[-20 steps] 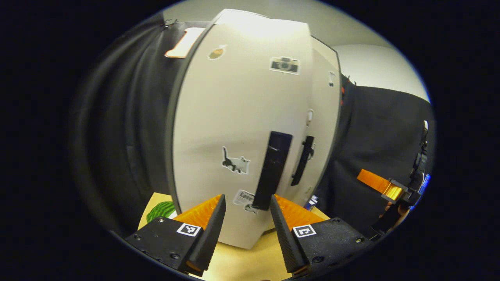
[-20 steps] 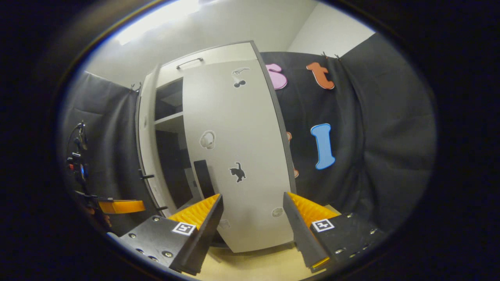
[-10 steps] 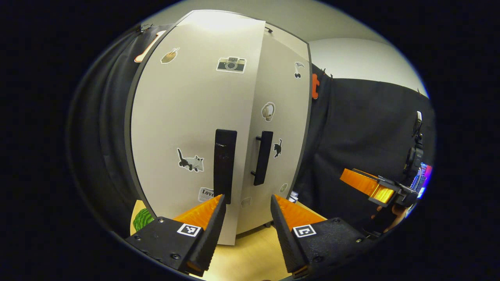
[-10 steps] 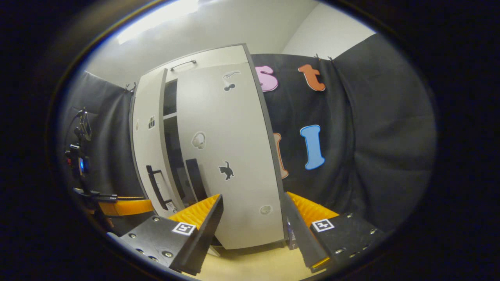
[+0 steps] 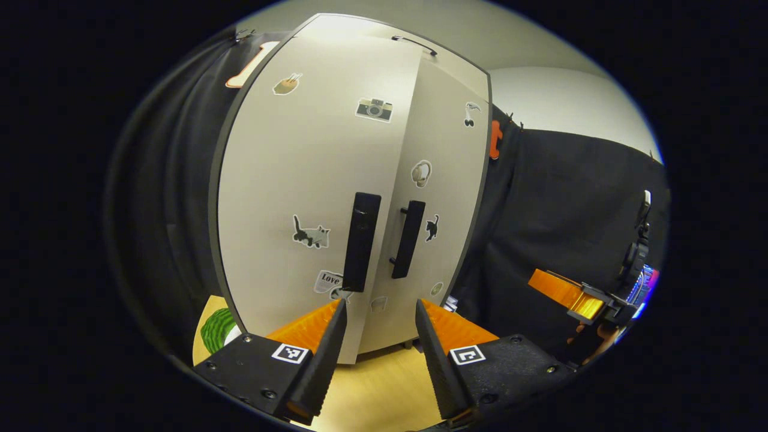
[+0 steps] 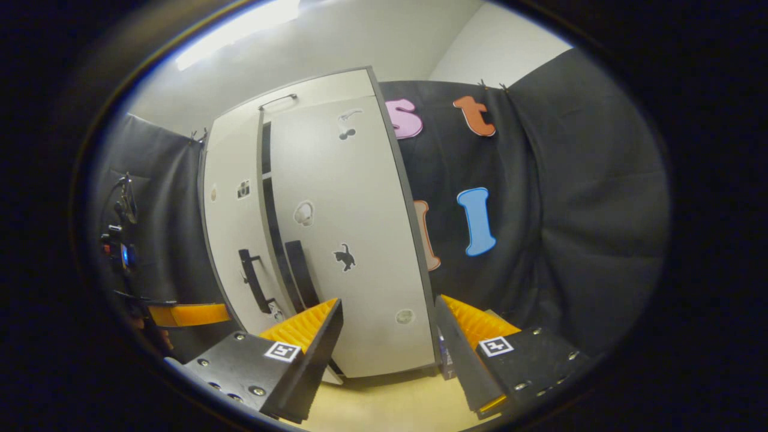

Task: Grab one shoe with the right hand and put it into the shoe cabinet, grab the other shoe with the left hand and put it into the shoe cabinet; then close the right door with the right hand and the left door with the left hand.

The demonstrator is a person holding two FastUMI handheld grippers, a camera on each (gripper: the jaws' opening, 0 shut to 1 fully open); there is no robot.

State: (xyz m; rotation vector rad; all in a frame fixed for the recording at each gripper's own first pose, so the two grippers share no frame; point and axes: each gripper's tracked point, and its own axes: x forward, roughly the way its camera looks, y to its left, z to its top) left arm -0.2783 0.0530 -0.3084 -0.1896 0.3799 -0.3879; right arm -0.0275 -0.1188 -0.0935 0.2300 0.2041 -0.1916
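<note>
Cabinet (image 5: 312,198) is the landmark, standing on a wooden floor (image 5: 384,384) against the black cloth. Nearest to the lens in the left gripper view, the left gripper (image 5: 377,336) hangs just before the cabinet's lower front, jaws spread and empty, lined up below the left door (image 5: 300,180) as if pushing it home. In the right gripper view the right gripper (image 6: 389,336) sits in front of the right door (image 6: 354,240), jaws likewise spread, holding nothing. Farther in, a dark gap shows between the two doors, so I judge the left one not quite shut. Count: two doors, two black handles (image 5: 360,240), two grippers. The shoes are presumably inside the cabinet, hidden by the doors. A green patterned thing (image 5: 219,330) lies on the floor left of the cabinet.
</note>
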